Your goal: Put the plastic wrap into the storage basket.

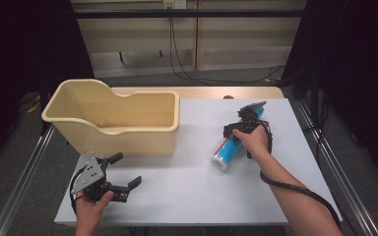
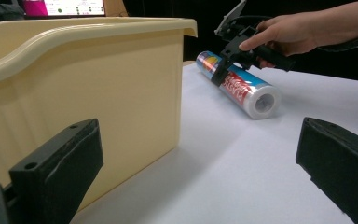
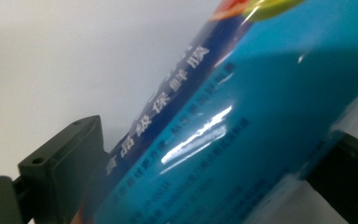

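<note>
Roll point(image 1: 232, 144) lies on counter point(image 1: 177, 191) at 3 o'clock of tub point(image 1: 113, 118), long axis 1-to-7; right tool point(image 1: 242, 129) straddles its middle, grip unclear; left tool point(image 1: 128, 169) released, farther

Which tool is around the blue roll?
The right tool: its jaws straddle the blue roll lying on the white table. The left tool hangs open, apart, beside the beige tub.

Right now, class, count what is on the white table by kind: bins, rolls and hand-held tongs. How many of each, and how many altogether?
Bins: 1, the cream bin.
Rolls: 1, the blue roll.
Tongs: 2, the left tongs and the right tongs.
Total: 4.
</note>
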Available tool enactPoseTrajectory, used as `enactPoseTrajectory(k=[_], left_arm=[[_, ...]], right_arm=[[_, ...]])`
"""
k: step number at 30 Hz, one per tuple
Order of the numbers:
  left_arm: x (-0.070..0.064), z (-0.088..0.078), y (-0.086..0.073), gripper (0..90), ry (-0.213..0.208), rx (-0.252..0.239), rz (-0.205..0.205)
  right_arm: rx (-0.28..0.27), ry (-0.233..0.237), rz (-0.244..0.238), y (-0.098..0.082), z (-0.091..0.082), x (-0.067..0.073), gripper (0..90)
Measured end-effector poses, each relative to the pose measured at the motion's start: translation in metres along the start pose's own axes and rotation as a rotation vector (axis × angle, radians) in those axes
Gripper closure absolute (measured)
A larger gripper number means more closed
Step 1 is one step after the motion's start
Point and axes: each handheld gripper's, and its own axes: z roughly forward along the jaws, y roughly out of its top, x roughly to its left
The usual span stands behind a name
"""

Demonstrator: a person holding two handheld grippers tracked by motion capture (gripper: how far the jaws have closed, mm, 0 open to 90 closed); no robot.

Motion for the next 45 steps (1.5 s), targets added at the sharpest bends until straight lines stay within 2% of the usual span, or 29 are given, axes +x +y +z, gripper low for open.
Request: enactPoseTrajectory(k=[5,10,12,17,20,22,25,30,32,34,36,41,45], left_arm=[[-0.001,0.002,0.001,0.4,-0.004,0.004,0.006],[-0.001,0.003,0.002,0.4,-0.006,0.004,0.012],[-0.001,0.002,0.002,0.4,-0.007,0.004,0.011],[0.0,0.0,0.001,0.4,-0.001,0.002,0.008],[0.0,0.0,0.0,0.4,0.0,-0.001,0.004],[-0.001,0.0,0.0,0.5,-0.001,-0.001,0.004],[-0.001,0.0,0.0,0.5,-0.001,0.008,0.011],[-0.002,0.001,0.0,0.5,-0.002,0.006,0.012],[-0.001,0.001,0.0,0.5,-0.002,0.008,0.015],[-0.002,0.001,0.001,0.5,-0.001,0.009,0.012],[-0.002,0.002,0.001,0.5,-0.002,0.006,0.01],[-0.002,0.004,0.001,0.5,-0.01,0.009,0.013],[-0.002,0.006,0.001,0.5,-0.016,0.012,0.014]], right_arm=[[0.07,0.026,0.005,0.004,-0.007,-0.007,4.6],[0.104,-0.011,-0.049,0.005,-0.009,-0.003,8.1],[0.126,-0.032,-0.099,0.006,-0.009,0.0,9.1],[0.197,-0.074,-0.185,0.008,-0.012,0.004,11.1],[0.234,-0.078,-0.201,0.008,-0.013,0.004,13.2],[0.267,-0.086,-0.233,0.009,-0.015,0.003,14.6],[0.294,-0.109,-0.29,0.008,-0.017,0.002,16.9],[0.297,-0.14,-0.353,0.004,-0.021,-0.004,19.5],[0.285,-0.152,-0.357,0.003,-0.022,-0.006,20.3],[0.277,-0.146,-0.335,0.002,-0.023,-0.008,21.0],[0.267,-0.152,-0.336,0.001,-0.023,-0.007,21.1],[0.229,-0.148,-0.262,0.0,-0.024,-0.009,23.2],[0.204,-0.122,-0.241,-0.001,-0.025,-0.014,23.3]])
